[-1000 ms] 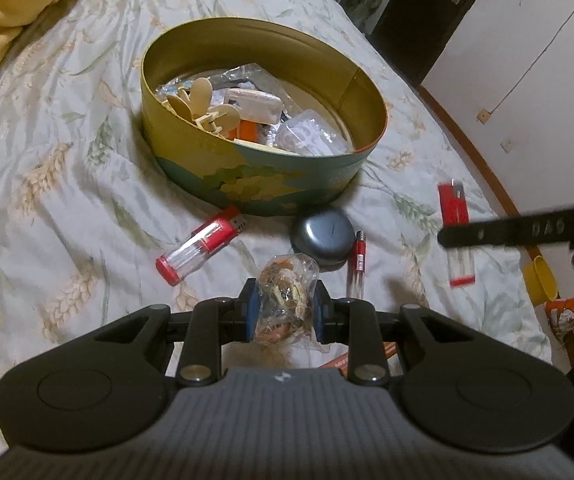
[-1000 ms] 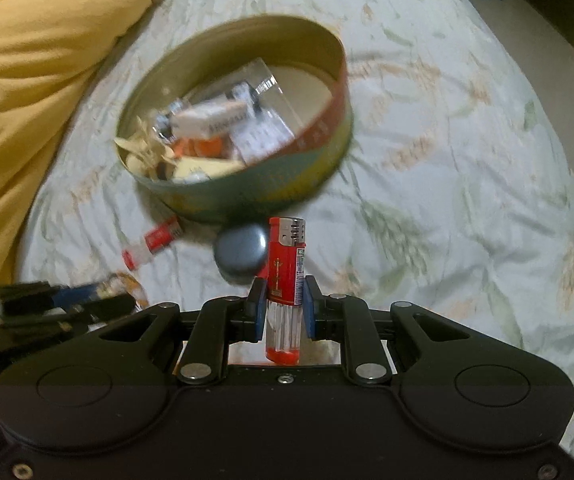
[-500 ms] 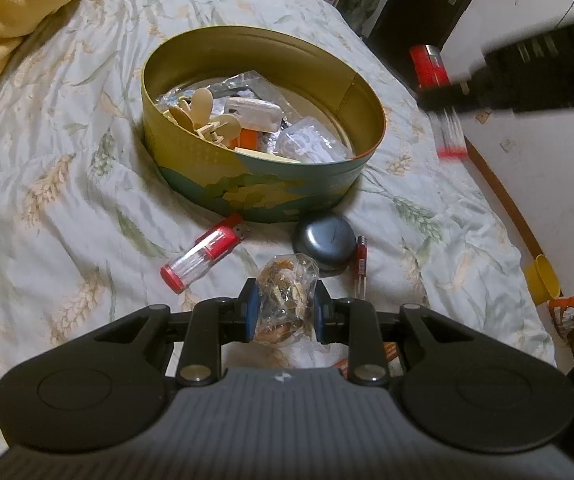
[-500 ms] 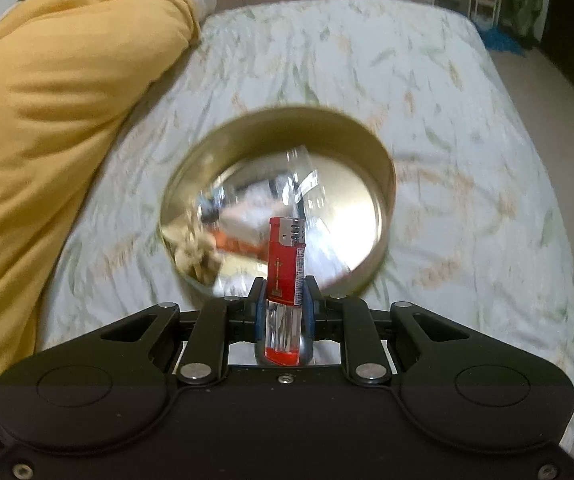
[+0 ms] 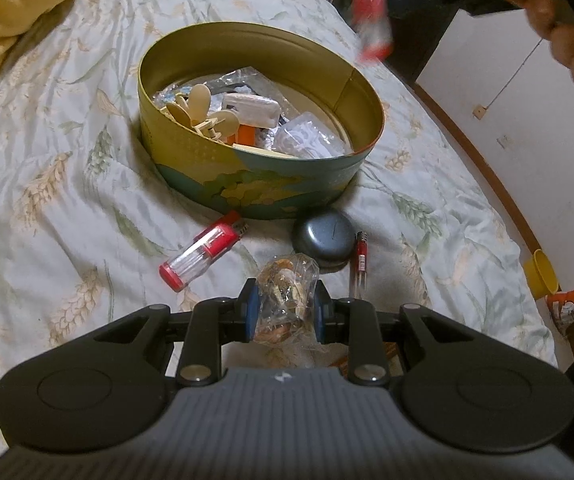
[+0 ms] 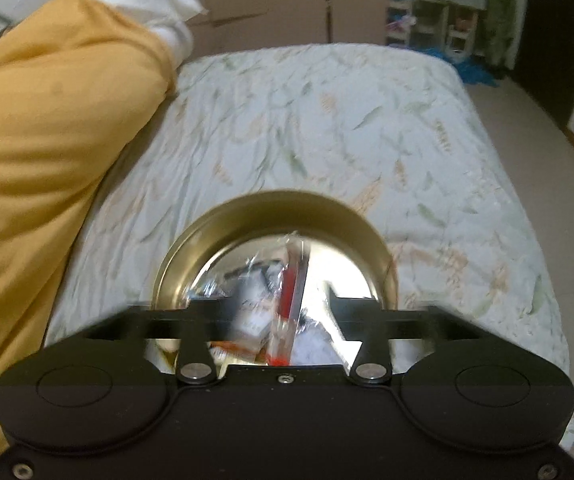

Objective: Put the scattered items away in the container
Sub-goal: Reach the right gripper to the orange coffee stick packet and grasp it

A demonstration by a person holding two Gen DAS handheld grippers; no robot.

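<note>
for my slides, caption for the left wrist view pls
Left tool grips a clear bag near the round tin; a red lighter drops above it.

Ahead of my left gripper, the round tin (image 5: pixel 261 196) looks like glossy metal; between its fingers, crinkly clear plastic bag (image 5: pixel 287 292); below, wrinkled matt cotton bedsheet (image 5: pixel 47 200).

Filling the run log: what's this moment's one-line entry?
left hand-held gripper: shut on snack bag | right hand-held gripper: jaws just opening, red lighter dropping over tin
</note>
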